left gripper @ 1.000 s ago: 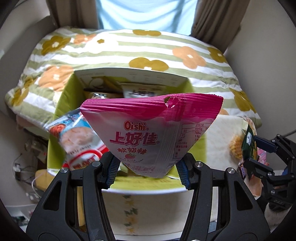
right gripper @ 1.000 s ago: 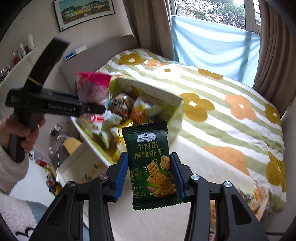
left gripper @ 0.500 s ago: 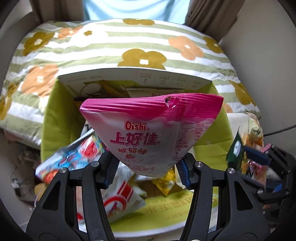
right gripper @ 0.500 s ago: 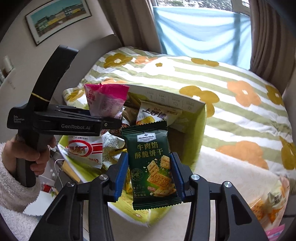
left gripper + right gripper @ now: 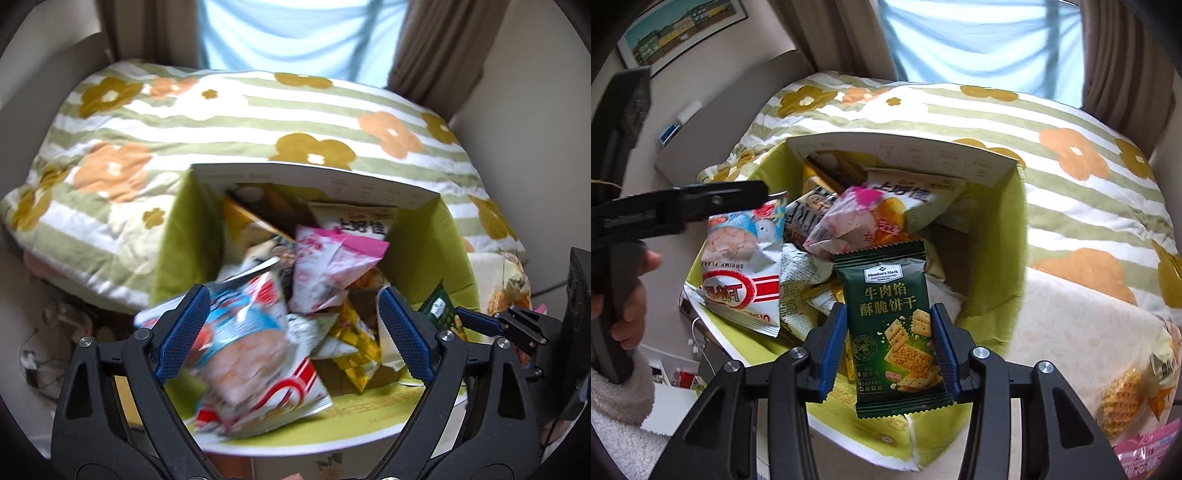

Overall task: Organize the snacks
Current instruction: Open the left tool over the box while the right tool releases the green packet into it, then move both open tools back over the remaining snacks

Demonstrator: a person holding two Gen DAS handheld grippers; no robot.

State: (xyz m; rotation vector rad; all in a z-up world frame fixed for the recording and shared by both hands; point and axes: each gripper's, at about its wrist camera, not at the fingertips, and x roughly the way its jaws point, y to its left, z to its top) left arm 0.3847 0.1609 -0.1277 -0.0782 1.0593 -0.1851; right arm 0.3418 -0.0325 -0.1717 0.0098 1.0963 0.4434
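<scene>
A green cardboard box (image 5: 177, 240) (image 5: 1015, 236) full of snack bags sits on the bed. My left gripper (image 5: 291, 332) is open and empty above the box. The pink Oishi bag (image 5: 332, 266) (image 5: 849, 218) lies inside on the other bags. My right gripper (image 5: 888, 347) is shut on a dark green Member's Mark cracker packet (image 5: 895, 328), held upright over the box's near edge. That packet also shows in the left wrist view (image 5: 441, 312). A shrimp flakes bag (image 5: 243, 354) (image 5: 742, 266) lies at the box's left side.
The floral striped quilt (image 5: 221, 122) (image 5: 1071, 166) covers the bed behind the box. Loose snack bags (image 5: 1126, 398) lie on the bed at the right. Curtains and a window stand behind. Clutter and cables lie on the floor at the left (image 5: 44, 332).
My left gripper has opened and let go of the pink Oishi bag, which has dropped into the box. My right gripper has moved closer over the box with the green packet.
</scene>
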